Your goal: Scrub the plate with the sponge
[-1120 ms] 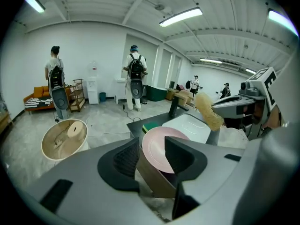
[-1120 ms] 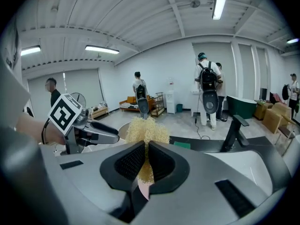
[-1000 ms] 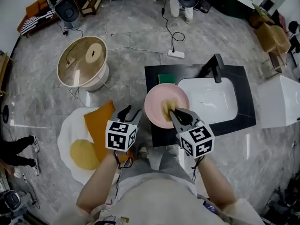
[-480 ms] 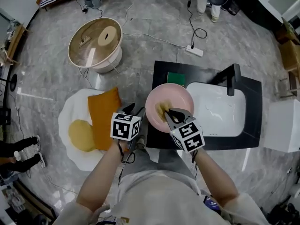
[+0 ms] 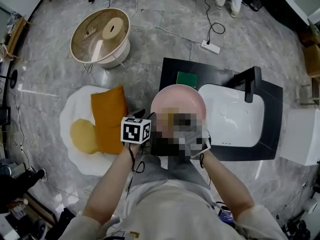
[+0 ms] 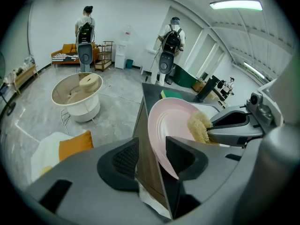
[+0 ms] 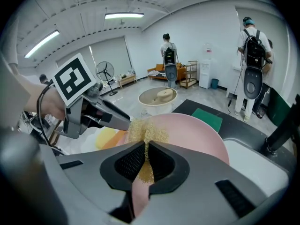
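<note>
The pink plate (image 5: 177, 98) is over the black counter's left part, beside the sink, and looks tilted in the left gripper view (image 6: 171, 125). My left gripper (image 6: 150, 146) is open, with the plate's near rim between its jaws, close to the right one; the left pad stands apart from it. My right gripper (image 7: 146, 161) is shut on a yellow fibrous sponge (image 7: 147, 131) and presses it against the plate's face (image 7: 192, 135). From the left gripper view the sponge (image 6: 199, 128) shows on the plate. A mosaic patch hides the right gripper in the head view.
A green sponge (image 5: 187, 79) lies on the black counter (image 5: 167, 69) behind the plate. The white sink (image 5: 231, 116) and black faucet (image 5: 252, 84) are to the right. On the floor are a round tub (image 5: 100, 36), an orange cushion (image 5: 109, 119) and a power strip (image 5: 210, 46). Two people (image 6: 84, 27) stand far off.
My left gripper has moved right from beside the counter to the plate's near rim. The right gripper has stayed on the plate with the sponge. The head view has shifted slightly.
</note>
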Demonstrator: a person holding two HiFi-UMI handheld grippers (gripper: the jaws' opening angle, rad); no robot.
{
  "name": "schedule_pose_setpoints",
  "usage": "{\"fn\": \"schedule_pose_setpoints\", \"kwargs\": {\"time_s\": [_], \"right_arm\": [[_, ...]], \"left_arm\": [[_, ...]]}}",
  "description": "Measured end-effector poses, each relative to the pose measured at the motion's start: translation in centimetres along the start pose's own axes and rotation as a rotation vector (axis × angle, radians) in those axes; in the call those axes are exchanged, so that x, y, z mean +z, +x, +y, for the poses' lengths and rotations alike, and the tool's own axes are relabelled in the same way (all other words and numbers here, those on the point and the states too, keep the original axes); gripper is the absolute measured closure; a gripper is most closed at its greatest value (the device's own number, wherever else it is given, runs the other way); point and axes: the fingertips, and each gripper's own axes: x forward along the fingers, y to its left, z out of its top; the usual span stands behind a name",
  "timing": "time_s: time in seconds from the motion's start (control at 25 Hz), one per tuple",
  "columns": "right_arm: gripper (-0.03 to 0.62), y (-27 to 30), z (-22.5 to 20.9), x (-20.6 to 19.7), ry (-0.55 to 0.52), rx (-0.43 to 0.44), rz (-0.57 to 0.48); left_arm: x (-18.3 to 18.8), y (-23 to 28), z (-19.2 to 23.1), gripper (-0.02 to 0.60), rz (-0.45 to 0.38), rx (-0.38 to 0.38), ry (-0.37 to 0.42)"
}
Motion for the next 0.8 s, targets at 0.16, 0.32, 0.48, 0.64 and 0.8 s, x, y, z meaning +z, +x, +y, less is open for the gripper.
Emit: {"fn": "schedule_pose_setpoints", "kwargs": {"time_s": [0.16,0.32,0.48,0.64,0.8], "right_arm": [[0.546,1.5,-0.1,-1.1,-0.012,0.009,0.043],[0.546,2.8,0.5,-1.6,-0.018,0.036,0.087],[0.546,4.5,0.2,-2.5,-0.015,0.047,0.129],[0.546,5.5,0.5,-2.3,-0.034,0.065,0.158],[0.546,6.3,0.3,-1.6,-0.07,0.076,0.177]], "left_arm": [[-1.4,1.6,0.6,0.394,0.038,-0.001,-0.018],[-2.0,2.6,0.6,0.399,0.056,-0.02,-0.053],[-1.8,3.2,0.3,0.43,0.069,-0.034,-0.059],[-1.7,3.0,0.2,0.518,0.062,-0.038,-0.068],[-1.5,2.9,0.5,0.531,0.047,-0.053,-0.131]]}}
